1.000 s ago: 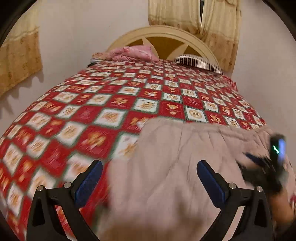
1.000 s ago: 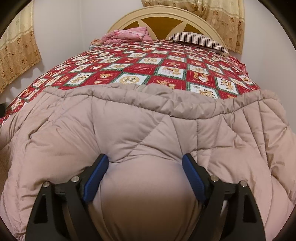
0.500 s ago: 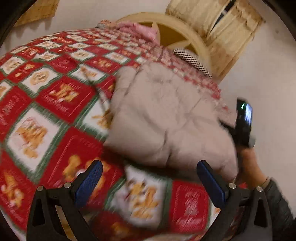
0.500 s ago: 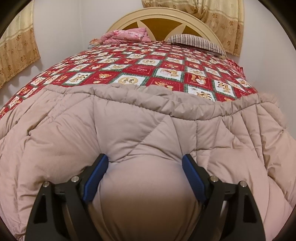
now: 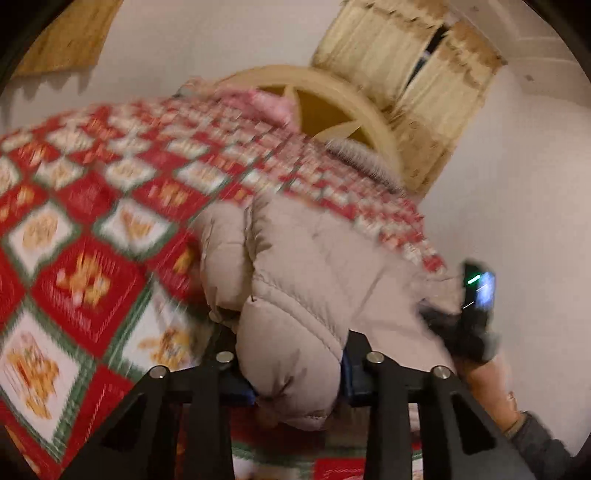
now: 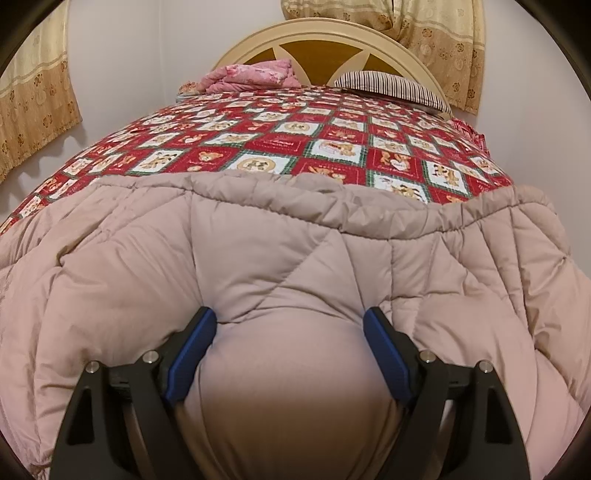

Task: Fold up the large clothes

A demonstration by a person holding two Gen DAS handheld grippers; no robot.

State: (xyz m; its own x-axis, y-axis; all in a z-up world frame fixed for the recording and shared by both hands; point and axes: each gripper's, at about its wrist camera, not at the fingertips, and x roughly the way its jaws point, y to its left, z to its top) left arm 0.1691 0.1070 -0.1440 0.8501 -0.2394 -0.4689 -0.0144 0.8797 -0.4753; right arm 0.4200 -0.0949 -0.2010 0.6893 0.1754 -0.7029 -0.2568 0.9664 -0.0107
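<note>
Left wrist view is showing the left gripper pinching a puffy, rounded fold of the beige quilted jacket, its blue-padded jaws pressed into the stuffing from both sides. The jacket is lying bunched near the right edge of the bed, its stitched channels bulging like soft tubes. Beyond it, the red patchwork bedspread is spreading left and far, blurred. In the right wrist view, the right gripper is sitting with jaws spread, a smooth swollen panel of the jacket bulging between the blue rubber pads; whether it is truly gripping, I cannot tell. Farther off, a striped pillow and a crumpled pink cloth are resting against the curved cream headboard.
</note>
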